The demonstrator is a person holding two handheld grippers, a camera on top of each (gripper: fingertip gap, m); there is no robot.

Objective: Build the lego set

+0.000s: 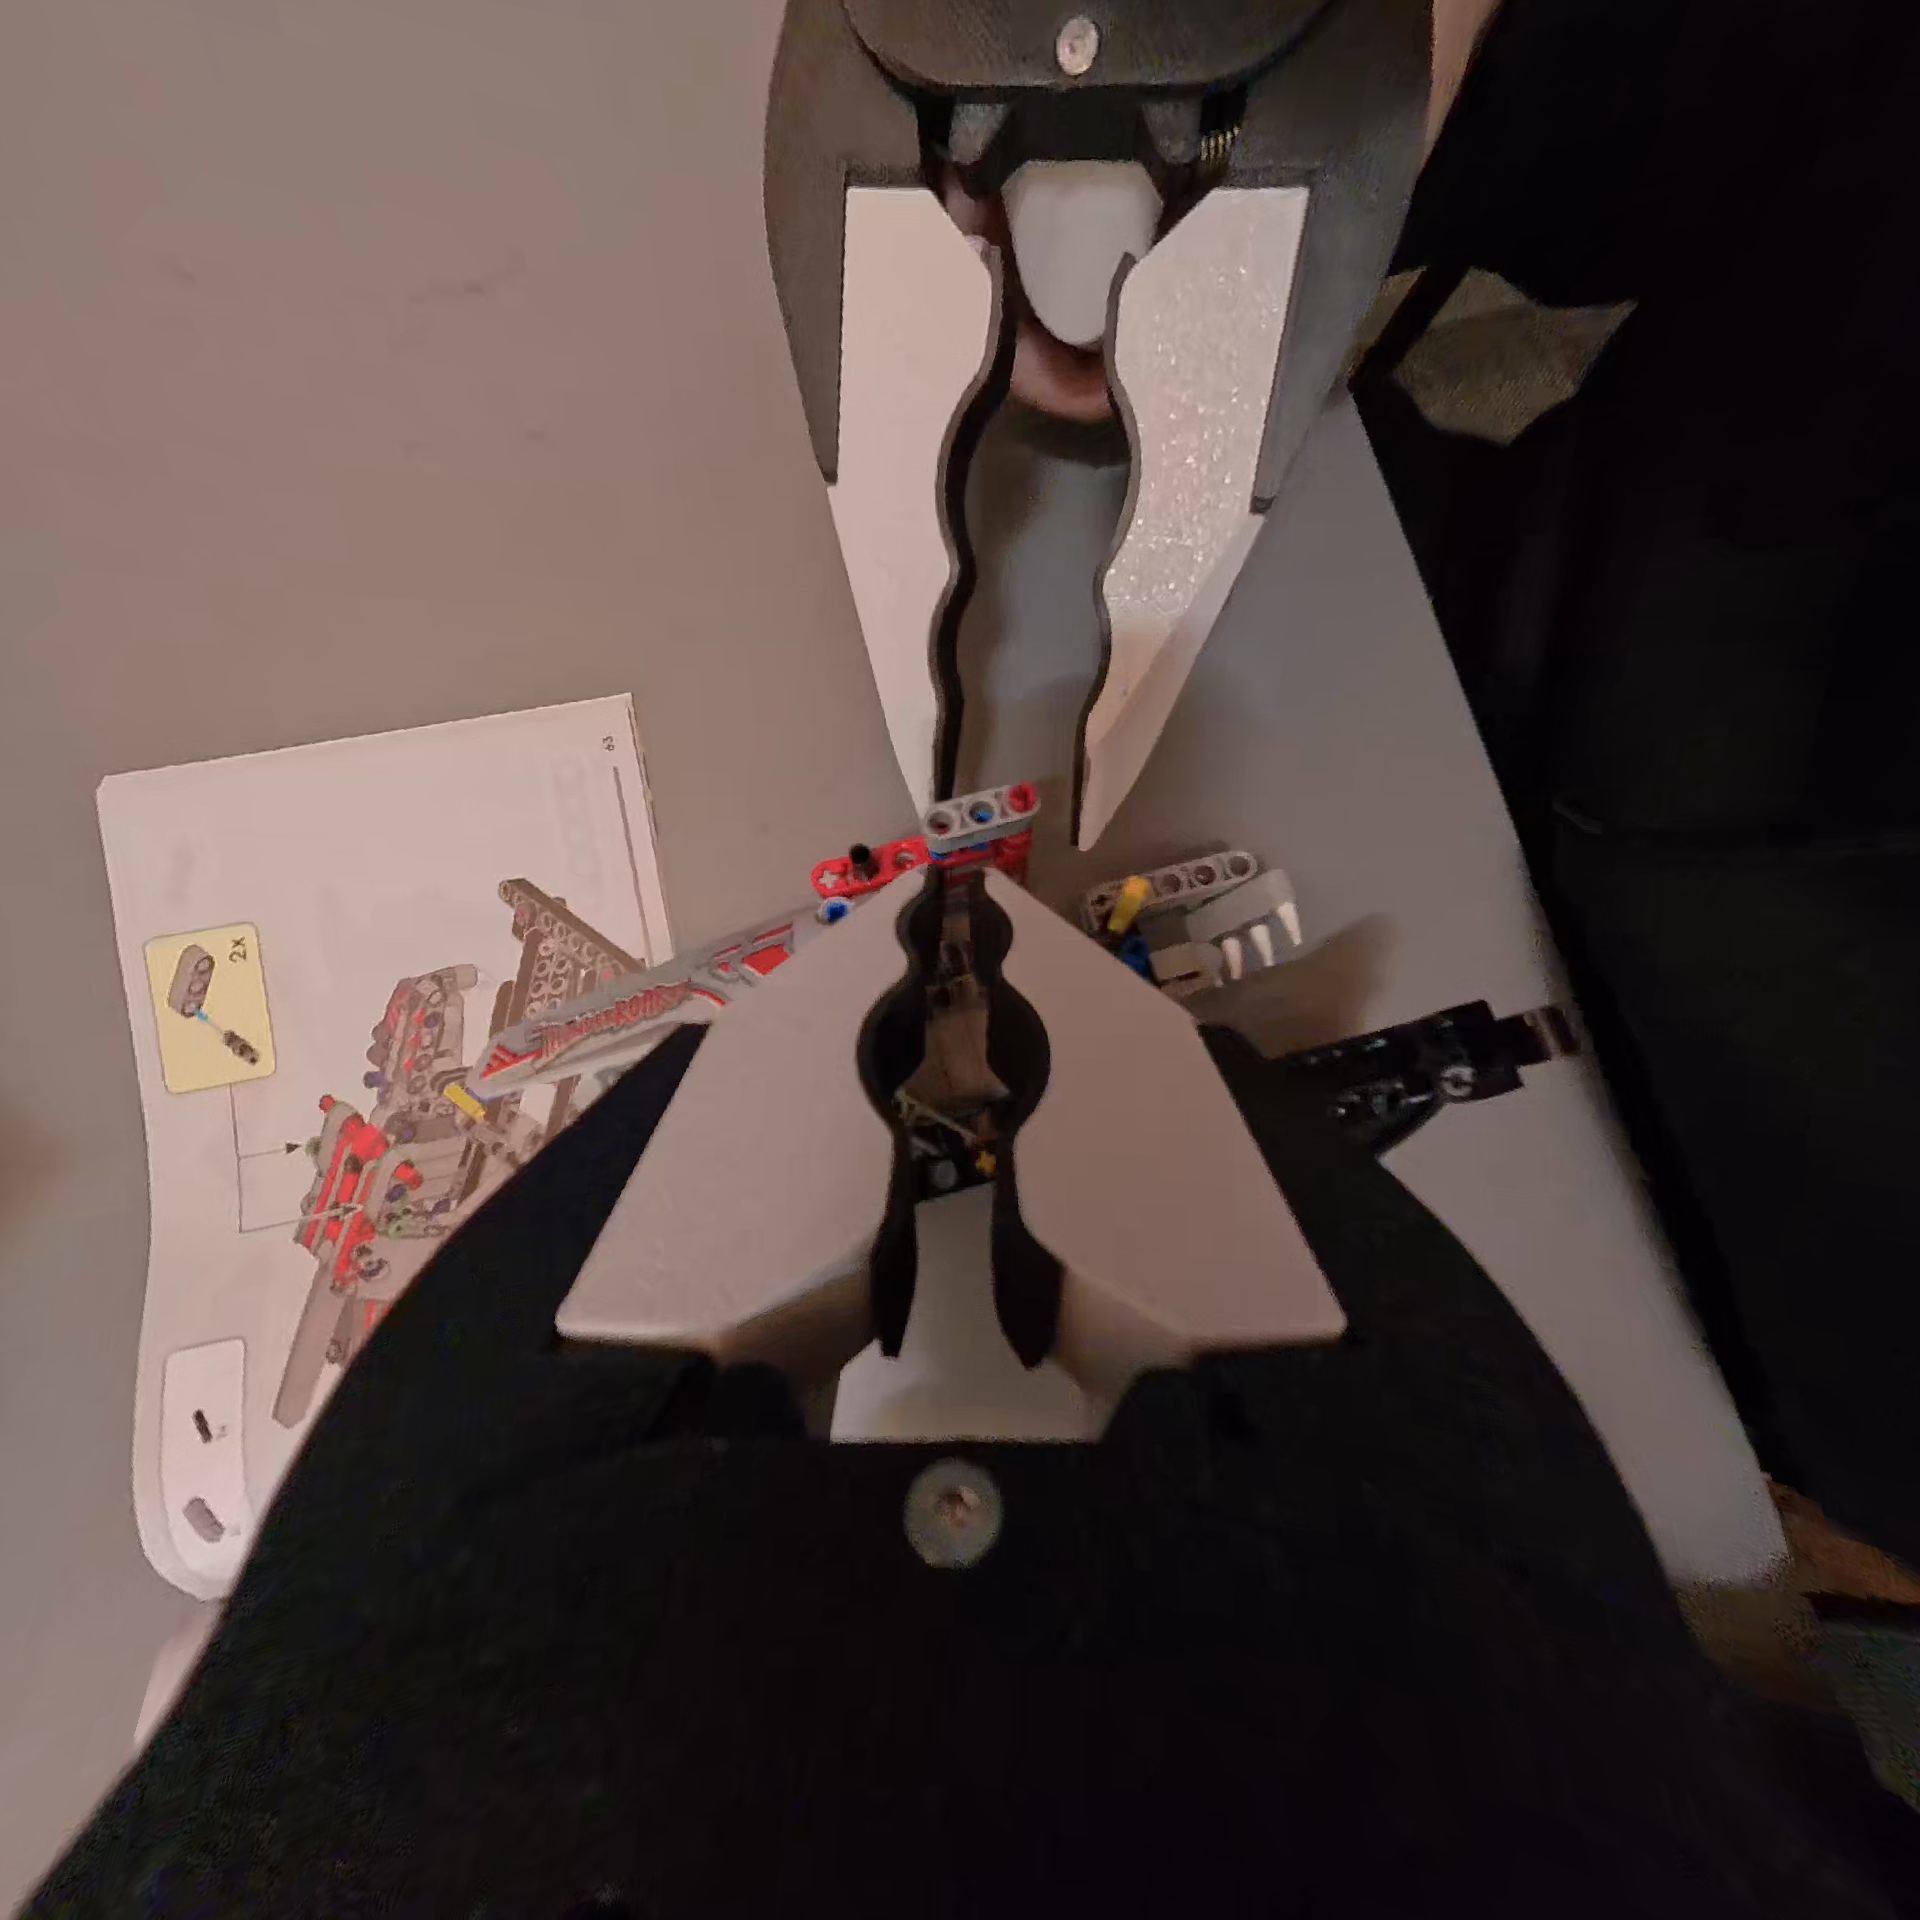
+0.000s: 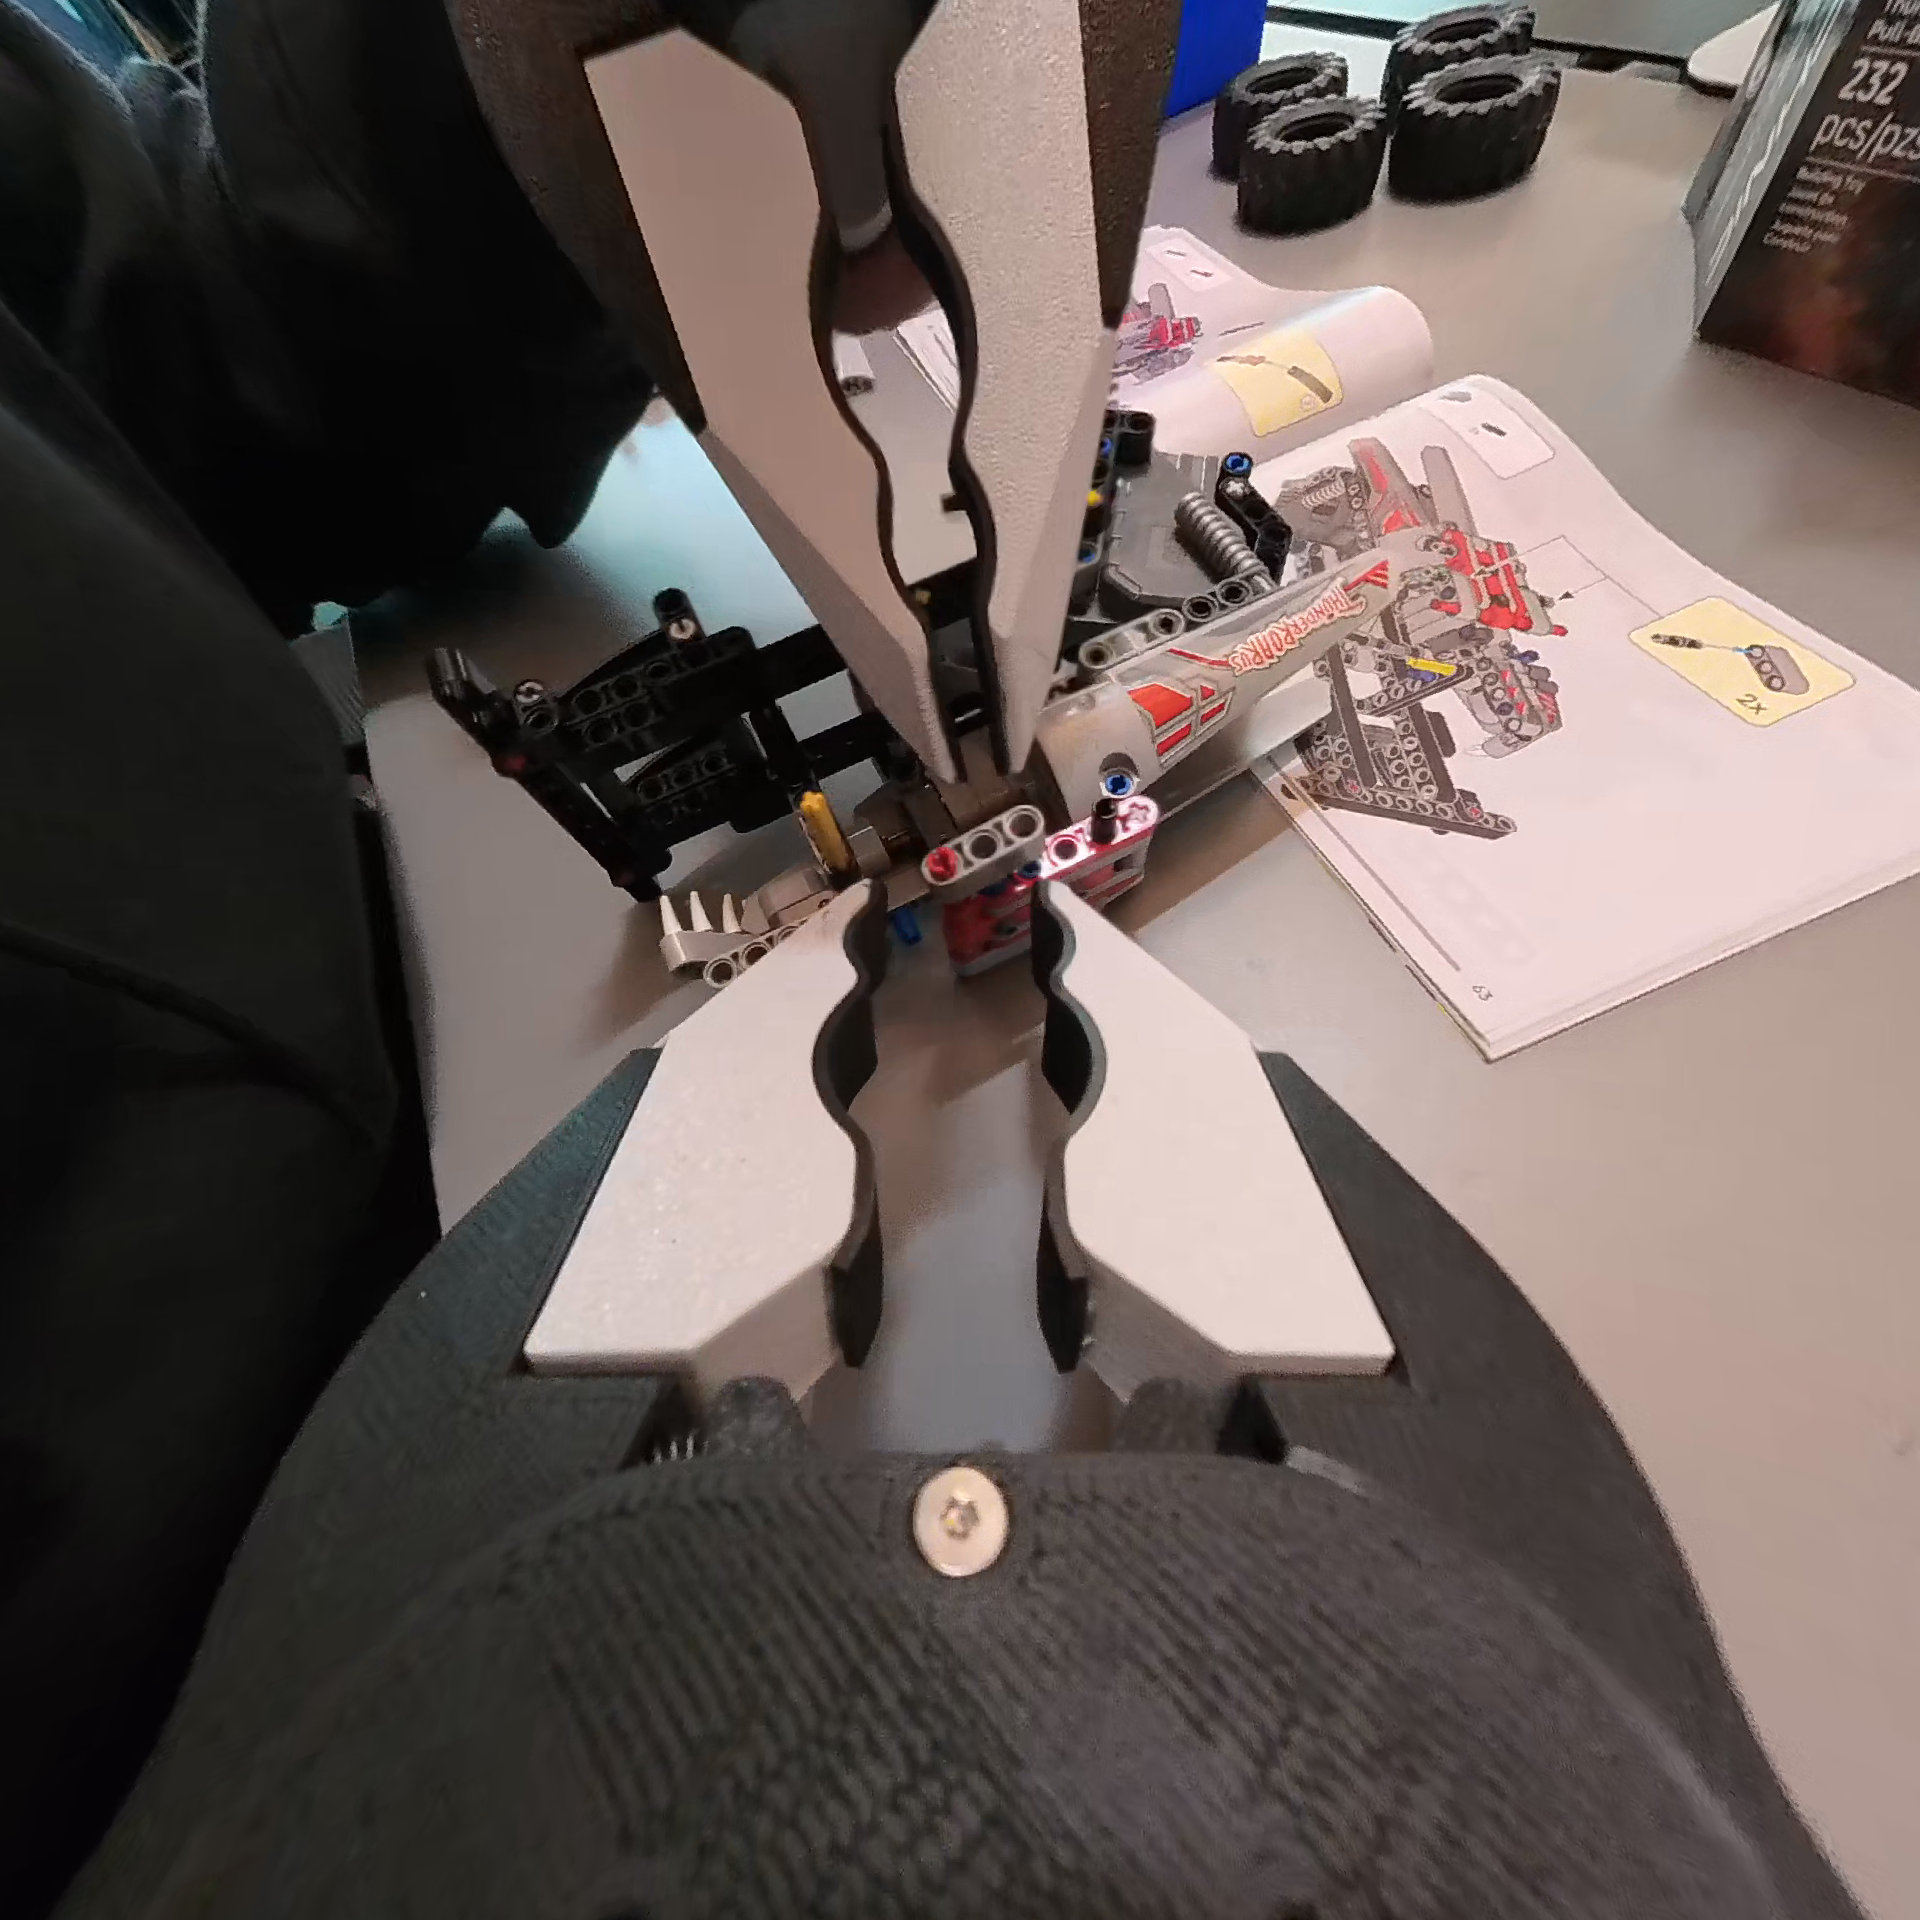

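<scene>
The partly built lego model lies on the grey table, with a black chassis, a grey side panel with red markings and a white-toothed piece. At its front a short grey three-hole beam sits on a red block. My left gripper comes down from above and is shut on the model's grey body behind that beam; in its own view the fingertips meet over the model. My right gripper is open, its fingertips straddling the red block; it also shows in the left wrist view.
The open instruction booklet lies right of the model, partly under the panel. Several black tyres and a dark box stand at the back right. A person's dark clothing fills the left side by the table edge. Only a small space, under 4 cm, lies between the two pairs of fingers.
</scene>
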